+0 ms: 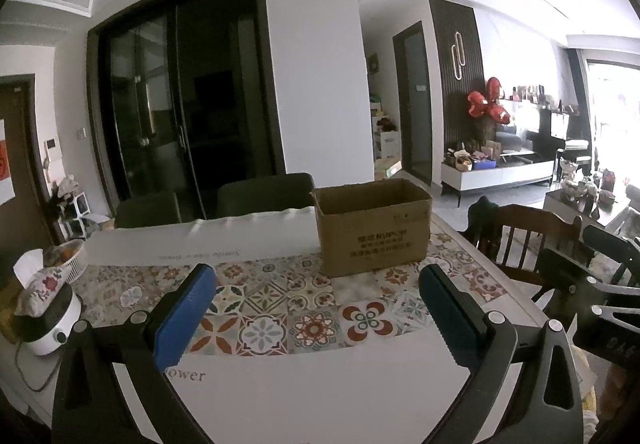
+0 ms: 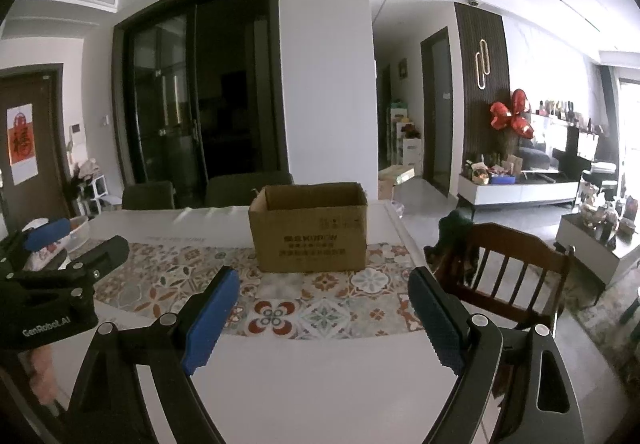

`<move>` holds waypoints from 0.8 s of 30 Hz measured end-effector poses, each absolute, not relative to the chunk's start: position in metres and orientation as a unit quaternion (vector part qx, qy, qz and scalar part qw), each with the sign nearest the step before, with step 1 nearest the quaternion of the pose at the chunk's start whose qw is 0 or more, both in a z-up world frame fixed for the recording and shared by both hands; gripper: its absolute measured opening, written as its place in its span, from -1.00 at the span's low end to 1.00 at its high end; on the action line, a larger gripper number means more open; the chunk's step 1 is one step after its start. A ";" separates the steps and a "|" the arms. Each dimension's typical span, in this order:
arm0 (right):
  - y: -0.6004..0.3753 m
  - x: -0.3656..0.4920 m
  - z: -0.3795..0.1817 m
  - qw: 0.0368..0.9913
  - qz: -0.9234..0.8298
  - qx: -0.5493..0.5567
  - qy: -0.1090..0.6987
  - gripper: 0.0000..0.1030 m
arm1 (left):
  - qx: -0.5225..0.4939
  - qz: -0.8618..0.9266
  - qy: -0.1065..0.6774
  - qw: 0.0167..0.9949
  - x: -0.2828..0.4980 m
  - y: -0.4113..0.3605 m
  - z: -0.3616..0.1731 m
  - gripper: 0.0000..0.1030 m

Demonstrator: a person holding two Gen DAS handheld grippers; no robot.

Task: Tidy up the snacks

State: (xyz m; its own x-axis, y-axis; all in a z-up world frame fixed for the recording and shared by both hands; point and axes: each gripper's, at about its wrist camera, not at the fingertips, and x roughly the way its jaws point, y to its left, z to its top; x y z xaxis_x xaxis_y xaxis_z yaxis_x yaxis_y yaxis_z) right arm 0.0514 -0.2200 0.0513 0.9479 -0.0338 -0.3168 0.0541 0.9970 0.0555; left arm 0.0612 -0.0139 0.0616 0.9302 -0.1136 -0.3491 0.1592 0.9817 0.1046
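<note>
An open brown cardboard box (image 1: pixel 372 228) stands on the patterned tablecloth (image 1: pixel 272 308) at the far right of the table; it also shows in the right wrist view (image 2: pixel 308 228). Its inside is hidden. No snacks show in either view. My left gripper (image 1: pixel 316 284) is open and empty above the near table, short of the box. My right gripper (image 2: pixel 324 284) is open and empty, also short of the box. The left gripper's body shows at the left edge of the right wrist view (image 2: pixel 60 276).
A white appliance (image 1: pixel 48 320) with a floral tissue box (image 1: pixel 40 280) on it sits at the table's left, beside a white basket (image 1: pixel 68 256). A wooden chair (image 2: pixel 508 268) stands at the table's right side. Two dark chairs (image 1: pixel 264 192) stand behind the table.
</note>
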 end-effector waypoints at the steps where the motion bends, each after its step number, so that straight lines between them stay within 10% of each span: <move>1: -0.221 0.051 0.052 0.986 -0.022 0.033 0.159 0.69 | 0.066 -0.069 0.172 0.980 0.061 -0.014 0.062 1.00; 24: -0.219 0.042 0.055 0.987 -0.025 0.030 0.158 0.69 | 0.070 -0.060 0.166 0.982 0.058 -0.014 0.061 1.00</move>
